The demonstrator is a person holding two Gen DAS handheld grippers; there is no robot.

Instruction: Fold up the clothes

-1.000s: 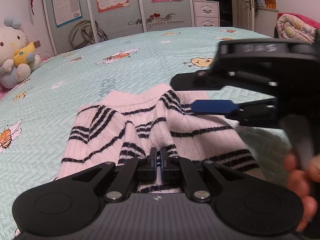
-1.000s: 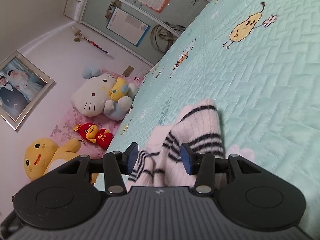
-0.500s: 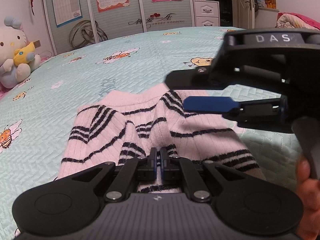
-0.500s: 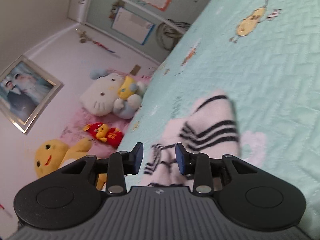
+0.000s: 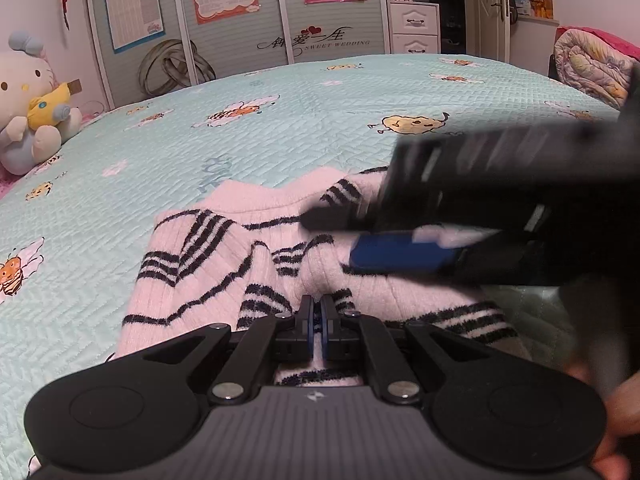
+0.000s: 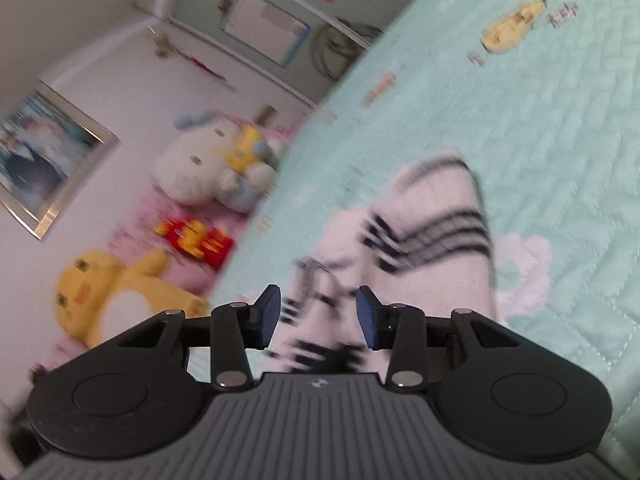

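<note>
Pink sweater (image 5: 248,264) with black stripes, lying crumpled on the mint-green quilted bedspread (image 5: 120,184) near the bed's near edge, its far hem turned toward the wardrobe (image 5: 224,20) beyond the far edge. Left gripper (image 5: 317,330): jaws pressed together on a fold of the sweater at its near side, pink knit showing in the thin slit between the blue pads. Right gripper (image 6: 318,318): jaws spread wide with nothing between them, held over the sweater's right part; in the left wrist view it enters from the right as a blurred black body with one blue pad above the knit; whether it touches the fabric cannot be told. Part of a hand (image 5: 612,420) appears at the lower right corner of that view. Off the bed's left edge: a white cat plush (image 5: 28,100), and in the blurred right wrist view a yellow plush (image 6: 108,292), a red toy (image 6: 196,240) and a framed photo (image 6: 44,160) on the wall
</note>
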